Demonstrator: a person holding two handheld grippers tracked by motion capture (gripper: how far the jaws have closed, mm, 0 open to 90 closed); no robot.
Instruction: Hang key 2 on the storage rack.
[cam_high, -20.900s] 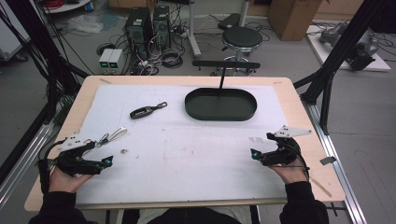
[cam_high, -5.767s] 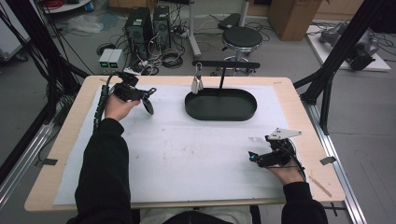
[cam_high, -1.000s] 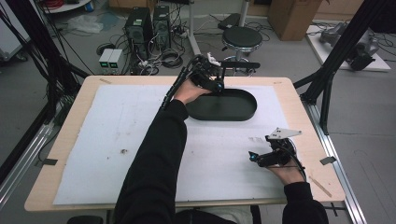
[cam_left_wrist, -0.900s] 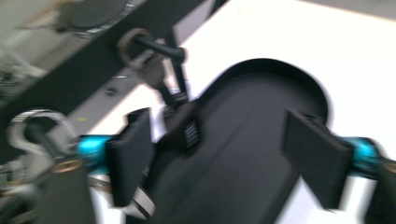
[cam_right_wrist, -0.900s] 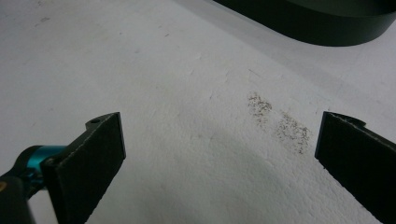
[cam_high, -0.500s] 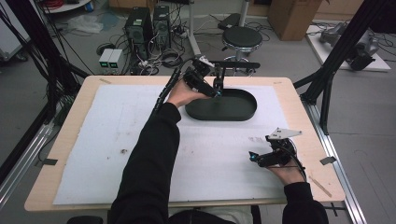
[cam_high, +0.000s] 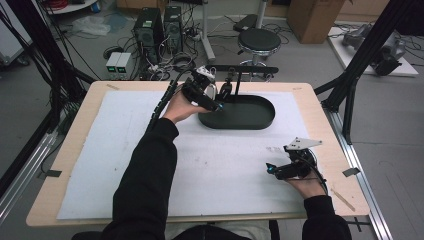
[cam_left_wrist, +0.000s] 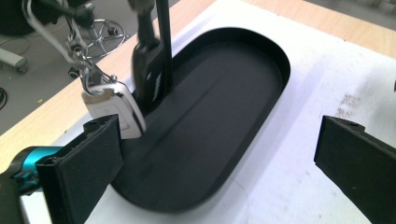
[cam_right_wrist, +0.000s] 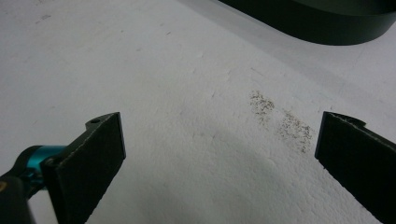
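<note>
A black oval tray (cam_high: 250, 120) stands at the back of the table with a post (cam_high: 238, 82) and a crossbar (cam_high: 247, 68) rising from it. A silver key fob (cam_left_wrist: 114, 109) and a black key fob (cam_left_wrist: 148, 79) hang side by side from the bar, over the tray's (cam_left_wrist: 224, 107) left end. My left gripper (cam_high: 216, 102) is open just left of the fobs, with the silver fob (cam_high: 211, 91) close to its left jaw. On the mat at the front right rests my right gripper (cam_high: 280, 171), open and with nothing in it.
A white foam mat (cam_high: 100, 150) covers most of the wooden table (cam_high: 325, 100). The person's left arm (cam_high: 150, 165) reaches across the mat's middle. A dark speckled smudge (cam_right_wrist: 280, 119) marks the mat ahead of the right gripper (cam_right_wrist: 219, 158).
The left gripper has drawn back from the crossbar, toward the left and nearer the person, and the black fob now hangs free. The right gripper has not moved.
</note>
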